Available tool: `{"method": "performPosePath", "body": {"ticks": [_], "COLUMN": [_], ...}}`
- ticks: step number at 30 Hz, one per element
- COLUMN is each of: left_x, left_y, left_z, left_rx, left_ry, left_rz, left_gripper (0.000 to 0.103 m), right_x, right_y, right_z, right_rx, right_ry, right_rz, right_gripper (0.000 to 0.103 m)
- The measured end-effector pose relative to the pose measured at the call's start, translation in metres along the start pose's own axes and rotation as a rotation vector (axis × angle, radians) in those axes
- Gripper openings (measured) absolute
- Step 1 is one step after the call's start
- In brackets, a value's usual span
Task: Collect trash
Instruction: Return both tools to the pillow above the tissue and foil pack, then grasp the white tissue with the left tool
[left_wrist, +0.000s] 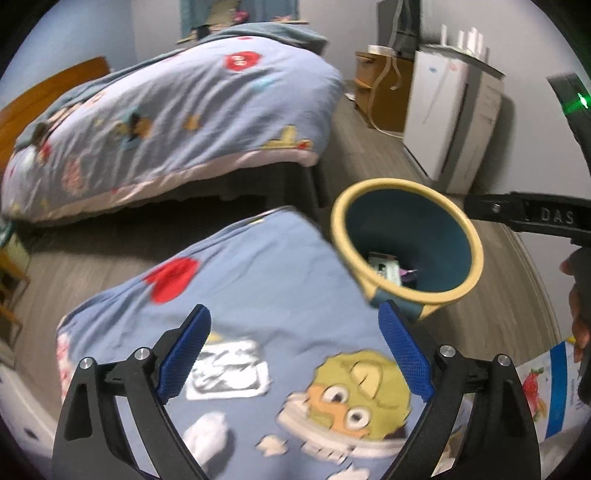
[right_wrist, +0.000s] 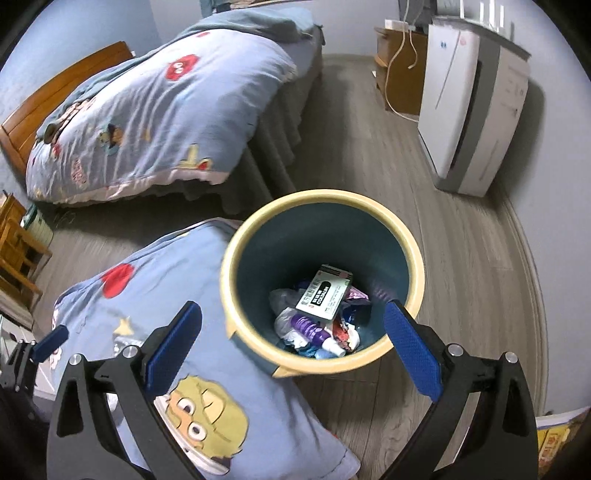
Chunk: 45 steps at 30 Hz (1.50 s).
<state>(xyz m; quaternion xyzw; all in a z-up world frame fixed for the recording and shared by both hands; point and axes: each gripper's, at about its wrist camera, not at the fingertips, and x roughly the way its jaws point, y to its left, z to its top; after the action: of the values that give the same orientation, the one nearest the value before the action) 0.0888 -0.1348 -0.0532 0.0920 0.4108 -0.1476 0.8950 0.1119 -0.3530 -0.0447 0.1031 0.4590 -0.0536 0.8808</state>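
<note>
We are in a bedroom with a grey wood-plank floor (right_wrist: 369, 155) and pale grey walls. We count two beds. The far bed (right_wrist: 159, 122) has a wooden headboard (right_wrist: 62, 85) and a blue cartoon-print quilt. The near bed (left_wrist: 258, 325), under our grippers, carries a matching quilt printed with a yellow character and a red shape. Against the right wall stands one white appliance (right_wrist: 469, 110), and beside it one wooden cabinet (right_wrist: 397, 66) with a pale cord hanging down its front. At the far left we see one wooden chair (right_wrist: 18, 254), only partly in view.

One trash bin (right_wrist: 321, 284) stands on the floor, its side touching the corner of the near bed. It has a cream rim and a dark teal inside. In it lies a heap of rubbish: one white box (right_wrist: 325, 295) with dark lettering on top, one purple bottle (right_wrist: 314, 328) below it, and crumpled wrappers and bags that we cannot count apart.

Our right gripper (right_wrist: 291, 339) hangs above the bin with its blue pads spread wide, holding nothing. Our left gripper (left_wrist: 291, 354) hangs over the near bed's quilt, its jaws equally wide apart and empty. At the lower right of the left view lies a printed packet (left_wrist: 546, 387) in white and blue with a strawberry picture, partly hidden.
</note>
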Motion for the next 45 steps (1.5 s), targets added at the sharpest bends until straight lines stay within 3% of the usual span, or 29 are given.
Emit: {"method": "performPosePath", "body": {"ticks": [11, 20, 29, 36, 45], "left_x": [-0.051, -0.06, -0.036, -0.02, -0.002], "left_y": [0.084, 0.141, 0.141, 0.129, 0.123], "left_z": [-0.053, -0.087, -0.108, -0.12, -0.126], "left_rx": [-0.082, -0.152, -0.092, -0.151, -0.134], "left_ry": [0.016, 0.057, 0.136, 0.154, 0.183], "left_rz": [0.135, 0.208, 0.204, 0.148, 0.13], "left_gripper": [0.095, 0.095, 0.095, 0.095, 0.095], "right_x": [-0.02, -0.005, 0.021, 0.042, 0.068], "right_y": [0.065, 0.121, 0.153, 0.174, 0.181], "right_z": [-0.026, -0.048, -0.057, -0.062, -0.06], "right_rx": [-0.025, -0.024, -0.02, -0.056, -0.097], "right_ry": [0.019, 0.085, 0.145, 0.18, 0.21], "right_rz": [0.032, 0.08, 0.083, 0.064, 0.022], "right_gripper": [0.097, 0.097, 0.097, 0.097, 0.097]}}
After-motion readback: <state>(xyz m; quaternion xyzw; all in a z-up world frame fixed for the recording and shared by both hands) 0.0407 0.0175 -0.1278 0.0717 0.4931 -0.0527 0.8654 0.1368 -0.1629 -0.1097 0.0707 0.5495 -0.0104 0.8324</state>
